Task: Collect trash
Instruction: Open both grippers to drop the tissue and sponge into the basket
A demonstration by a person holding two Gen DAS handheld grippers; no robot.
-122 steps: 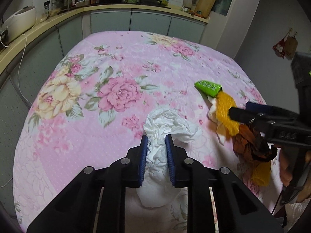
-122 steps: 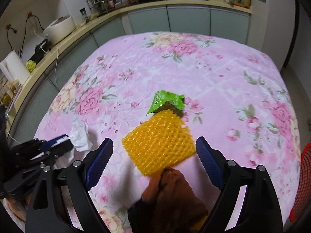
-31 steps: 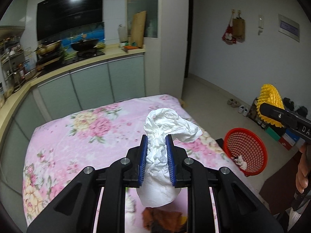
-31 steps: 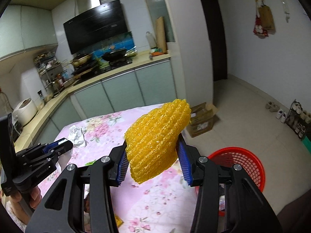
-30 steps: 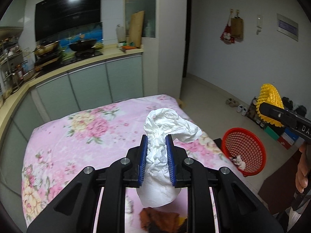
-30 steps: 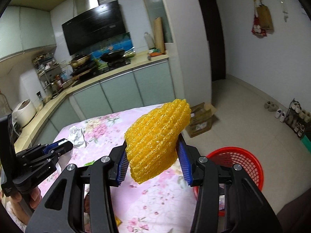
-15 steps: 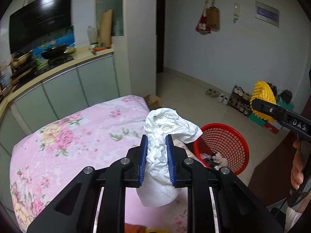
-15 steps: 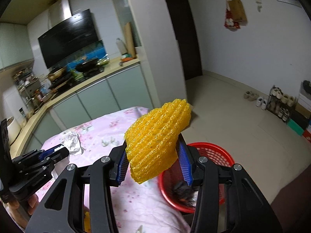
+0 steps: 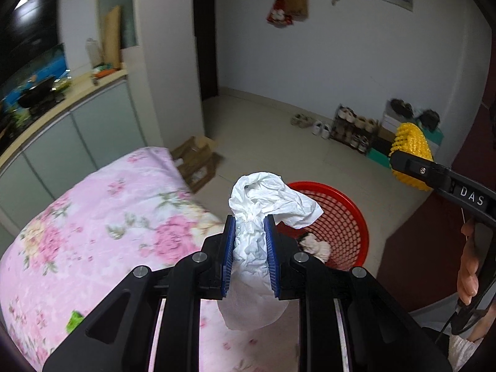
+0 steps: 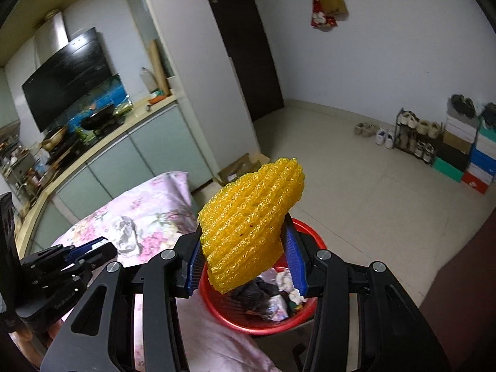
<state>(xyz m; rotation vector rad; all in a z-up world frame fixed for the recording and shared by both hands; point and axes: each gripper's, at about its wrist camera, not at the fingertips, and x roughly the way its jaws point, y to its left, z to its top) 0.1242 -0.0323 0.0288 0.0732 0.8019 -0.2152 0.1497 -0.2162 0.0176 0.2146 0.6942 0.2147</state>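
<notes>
Both grippers are carrying trash toward the red basket at lower centre: the left gripper is clamping crumpled white paper, the right gripper yellow foam netting, and next the jaws need opening over it.

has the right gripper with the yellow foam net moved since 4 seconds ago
Yes. The right gripper, shut on the yellow foam net, was low over the pink floral bedspread; now it is raised off that and points over the red basket on the floor.

Crumpled matt white tissue; ribbed yellow foam net; red plastic mesh basket; floral cloth.
</notes>
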